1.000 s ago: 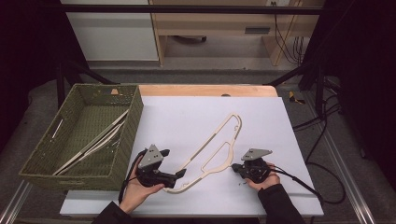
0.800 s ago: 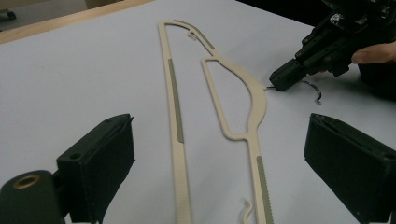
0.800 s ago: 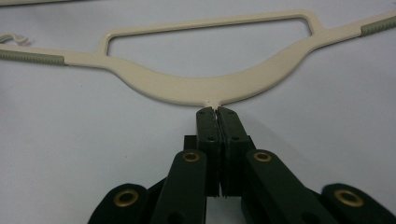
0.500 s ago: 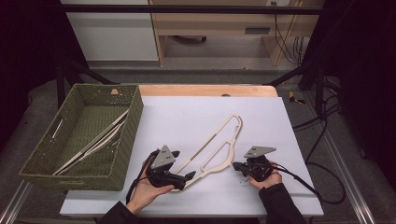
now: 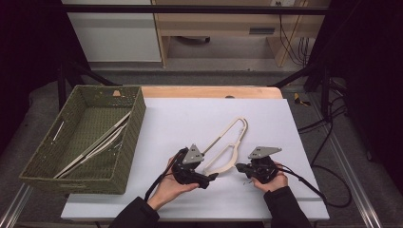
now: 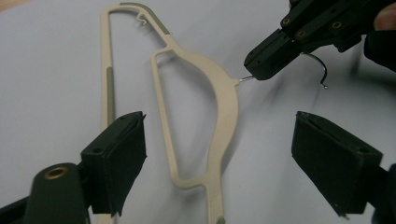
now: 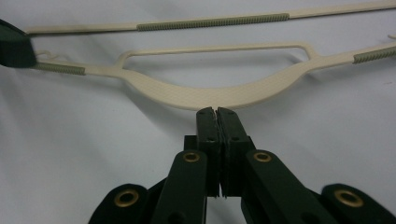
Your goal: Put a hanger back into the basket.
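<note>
- The white table (image 5: 190, 118) carries the whole job, with the green woven basket (image 5: 83, 137) on its left side, where more pale hangers (image 5: 97, 145) already lie slantwise inside.
- The cream hanger (image 5: 228, 149) I'm working on lies flat near the table's front edge, between my two tools and well apart from the basket.
- Compared with a second ago, my left gripper (image 5: 209, 179) has slid rightward along the hanger's lower end, and its jaws have just been closing a little.
- They are not yet clamped: in the left gripper view the pads stand wide apart with the hanger's curved shoulder (image 6: 224, 116) running between them, untouched.
- I judge this as lining up a second hold before the hanger gets lifted toward the basket.
- My right gripper (image 7: 216, 111) is clamped tight at the middle of the hanger's curved bar.
- The right gripper view hides what is pinched; the left gripper view shows it is the thin metal hook (image 6: 315, 70), whose stem enters the closed tips while its curl trails behind.
- The high view is too coarse to show that wire at all.
</note>
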